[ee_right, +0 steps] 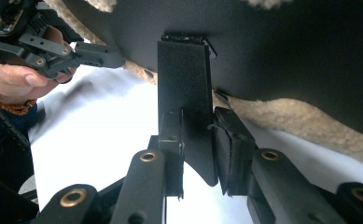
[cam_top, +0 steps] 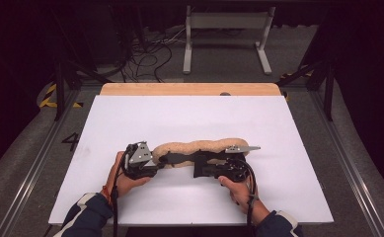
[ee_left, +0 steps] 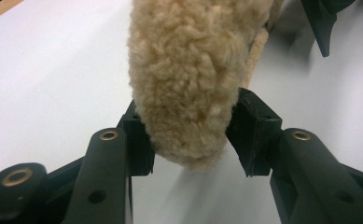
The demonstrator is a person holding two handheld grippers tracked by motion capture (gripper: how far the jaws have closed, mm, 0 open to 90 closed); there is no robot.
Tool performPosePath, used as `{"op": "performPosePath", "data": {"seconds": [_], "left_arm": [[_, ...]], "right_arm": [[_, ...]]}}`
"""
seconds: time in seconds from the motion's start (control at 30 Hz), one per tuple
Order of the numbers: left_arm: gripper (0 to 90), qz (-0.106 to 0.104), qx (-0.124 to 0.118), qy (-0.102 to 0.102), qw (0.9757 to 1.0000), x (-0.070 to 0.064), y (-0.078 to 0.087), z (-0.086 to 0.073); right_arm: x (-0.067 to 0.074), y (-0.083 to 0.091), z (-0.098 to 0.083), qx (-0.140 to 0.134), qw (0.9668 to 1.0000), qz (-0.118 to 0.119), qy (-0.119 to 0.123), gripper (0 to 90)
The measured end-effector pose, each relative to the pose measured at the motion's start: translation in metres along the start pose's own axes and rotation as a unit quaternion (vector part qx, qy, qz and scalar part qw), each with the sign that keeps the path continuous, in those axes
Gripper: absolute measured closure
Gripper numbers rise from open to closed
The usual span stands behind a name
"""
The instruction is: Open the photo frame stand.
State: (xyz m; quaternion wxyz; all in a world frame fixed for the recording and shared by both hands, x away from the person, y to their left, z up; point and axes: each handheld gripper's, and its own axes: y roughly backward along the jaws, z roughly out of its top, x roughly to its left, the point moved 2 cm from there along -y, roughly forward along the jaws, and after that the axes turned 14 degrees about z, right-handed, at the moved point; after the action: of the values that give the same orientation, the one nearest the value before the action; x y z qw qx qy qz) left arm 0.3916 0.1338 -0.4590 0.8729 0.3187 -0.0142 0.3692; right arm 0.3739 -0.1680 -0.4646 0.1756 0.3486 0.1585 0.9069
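Note:
A long tan fleece pad (cam_top: 199,146) with a black backing (ee_right: 286,56) lies across the white table top (cam_top: 278,118). My left gripper (cam_top: 162,160) is at its left end. In the left gripper view the fluffy end (ee_left: 188,79) sits squeezed between both pads of that gripper (ee_left: 191,135). My right gripper (cam_top: 199,168) comes in from the right along the pad's near side. Its jaws (ee_right: 198,140) are shut on a flat black strap (ee_right: 186,84) that hangs off the backing. The left gripper (ee_right: 95,53) and its hand also appear at the upper left of the right gripper view.
The white top rests on a wooden board (cam_top: 189,89) whose far edge sticks out. Behind the table are a white metal stand (cam_top: 226,34) and loose cables (cam_top: 145,59) on the floor. Metal rails run along both sides of the table.

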Motion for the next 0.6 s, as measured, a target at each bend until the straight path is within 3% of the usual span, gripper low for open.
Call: {"op": "performPosePath", "data": {"seconds": [0.37,0.6], "left_arm": [[55.9,-0.004,-0.001,0.004,1.0,-0.002,0.002,-0.001],[56.2,0.004,-0.003,0.0,1.0,-0.004,0.003,-0.001]], "right_arm": [[0.003,0.001,-0.008,0.006,0.9998,-0.012,0.013,74.2],[0.002,0.001,-0.011,0.009,0.9995,-0.006,0.029,71.8]]}}
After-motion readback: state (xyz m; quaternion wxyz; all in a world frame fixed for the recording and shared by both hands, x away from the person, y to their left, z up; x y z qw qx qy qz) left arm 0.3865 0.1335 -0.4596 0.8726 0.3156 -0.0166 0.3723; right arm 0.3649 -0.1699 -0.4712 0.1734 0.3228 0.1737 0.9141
